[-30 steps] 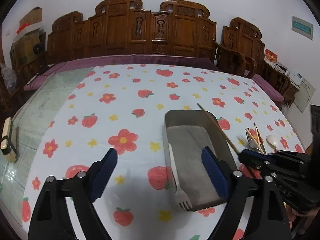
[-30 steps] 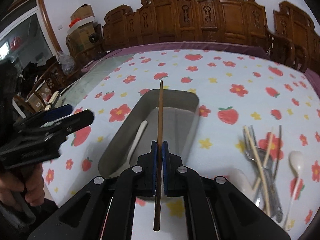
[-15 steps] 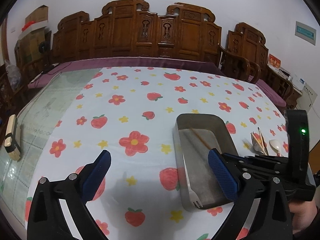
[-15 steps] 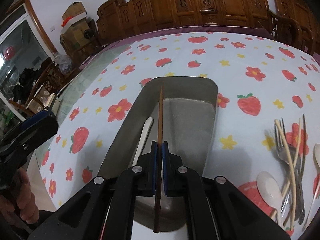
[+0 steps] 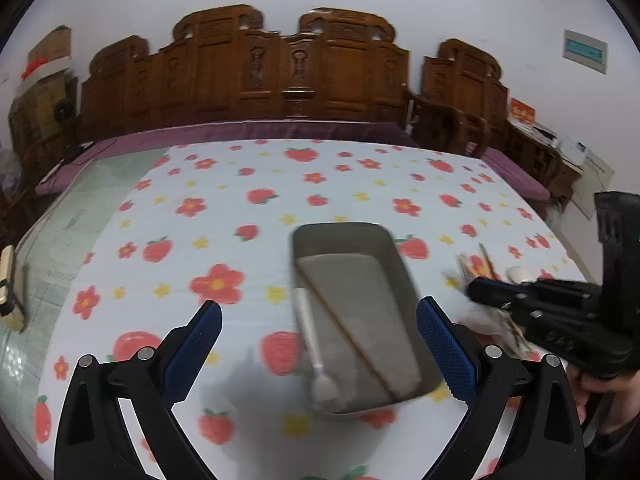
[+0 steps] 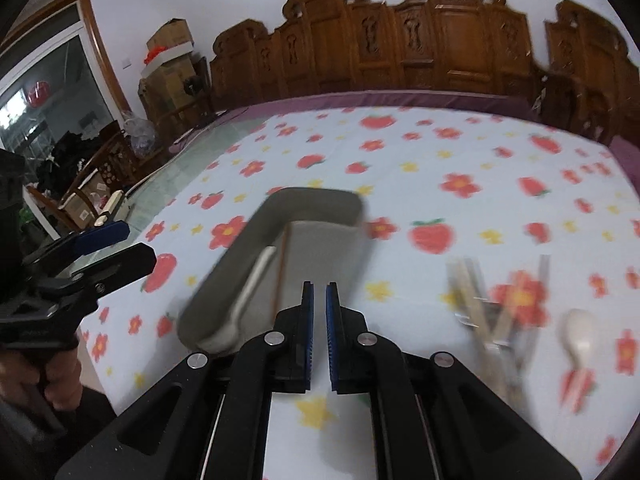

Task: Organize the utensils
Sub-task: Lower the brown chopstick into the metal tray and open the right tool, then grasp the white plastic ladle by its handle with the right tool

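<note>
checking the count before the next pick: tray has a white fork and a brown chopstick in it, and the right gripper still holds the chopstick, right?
Not quite: the right gripper holds nothing. The chopstick lies loose in the tray beside the fork, as the right wrist view shows.

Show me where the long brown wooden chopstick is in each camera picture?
Left wrist view: the long brown wooden chopstick lies slantwise inside the grey metal tray, lower middle, right of the white plastic fork.
Right wrist view: the chopstick lies in the tray, just left of centre, right of the fork.
Shared landmark: the grey metal tray on the strawberry tablecloth.
</note>
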`<state>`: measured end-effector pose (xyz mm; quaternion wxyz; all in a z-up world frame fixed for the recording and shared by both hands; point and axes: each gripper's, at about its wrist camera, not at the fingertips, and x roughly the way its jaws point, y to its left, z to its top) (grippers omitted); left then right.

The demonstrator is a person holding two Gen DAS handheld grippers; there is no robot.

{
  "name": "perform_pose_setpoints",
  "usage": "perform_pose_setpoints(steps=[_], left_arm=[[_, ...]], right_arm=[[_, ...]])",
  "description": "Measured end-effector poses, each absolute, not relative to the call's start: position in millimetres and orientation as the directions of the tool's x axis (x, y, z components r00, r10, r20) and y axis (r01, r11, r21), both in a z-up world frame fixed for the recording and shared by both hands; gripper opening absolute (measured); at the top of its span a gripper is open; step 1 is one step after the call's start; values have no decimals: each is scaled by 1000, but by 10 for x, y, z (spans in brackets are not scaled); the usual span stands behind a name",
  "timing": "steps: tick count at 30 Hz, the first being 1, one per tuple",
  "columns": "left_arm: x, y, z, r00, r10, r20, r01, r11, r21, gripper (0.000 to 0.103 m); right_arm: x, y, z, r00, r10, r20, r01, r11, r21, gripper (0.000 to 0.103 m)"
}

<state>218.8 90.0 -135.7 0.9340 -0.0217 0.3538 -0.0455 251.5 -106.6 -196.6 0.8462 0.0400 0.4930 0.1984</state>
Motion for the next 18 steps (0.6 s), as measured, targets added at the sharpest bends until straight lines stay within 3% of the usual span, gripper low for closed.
perform_pose_setpoints(steps=[3,5,18], left_arm=[[2173,698,-1346,748,-121,-652,102,993,-67,94],[2157,542,-1350,747,-142,-650,127,989,-70,94],[2066,-181,-1573,706,-207,-678,243,969,-43,94]], right_arm=[[2389,-1405,-1823,469,328,-820,-288,935,209,12],[2331,-1596,-1759,488,294,-822,-280,944,172,21],[2085,-2449,-2005,489,143,-860,-198,979,50,21]])
